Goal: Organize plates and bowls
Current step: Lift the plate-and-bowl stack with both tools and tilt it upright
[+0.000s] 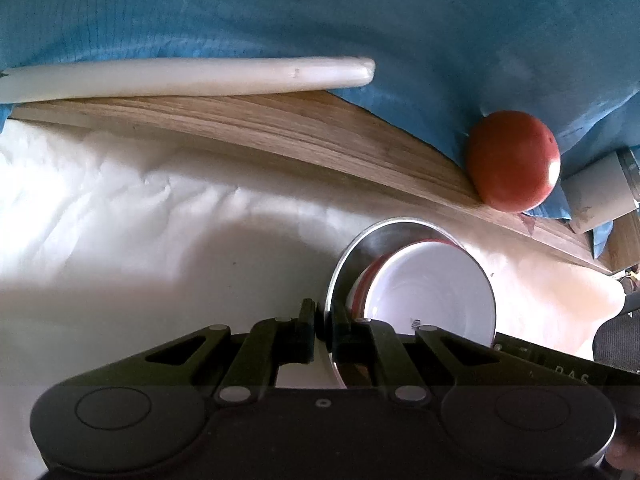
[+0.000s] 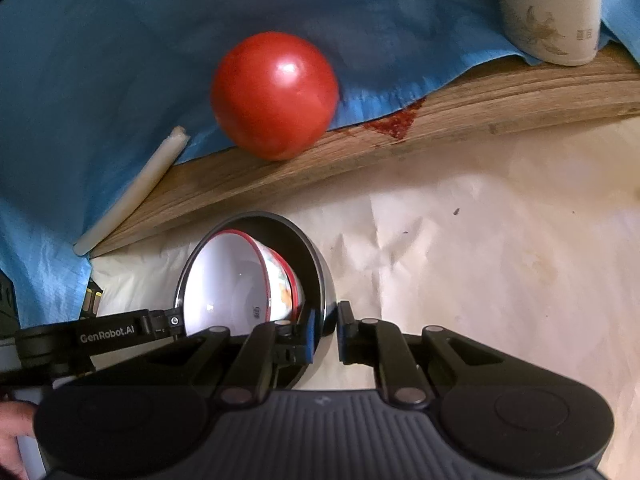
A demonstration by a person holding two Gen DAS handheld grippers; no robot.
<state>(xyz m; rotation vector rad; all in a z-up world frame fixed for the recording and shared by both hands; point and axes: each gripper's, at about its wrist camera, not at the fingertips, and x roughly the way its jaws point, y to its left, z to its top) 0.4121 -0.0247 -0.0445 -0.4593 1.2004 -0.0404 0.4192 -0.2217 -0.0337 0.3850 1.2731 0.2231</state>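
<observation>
We hold the steel bowl by its thin rim on two opposite sides: the left gripper and the right gripper are both closed on it. It seems light, stiff and slippery. The ceramic bowl, white with red rim, lies loose inside and may slide. Both are over the white paper, near the table edge strip.

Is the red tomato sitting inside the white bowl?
No. The tomato rests on the blue cloth, apart from the white bowl.
</observation>
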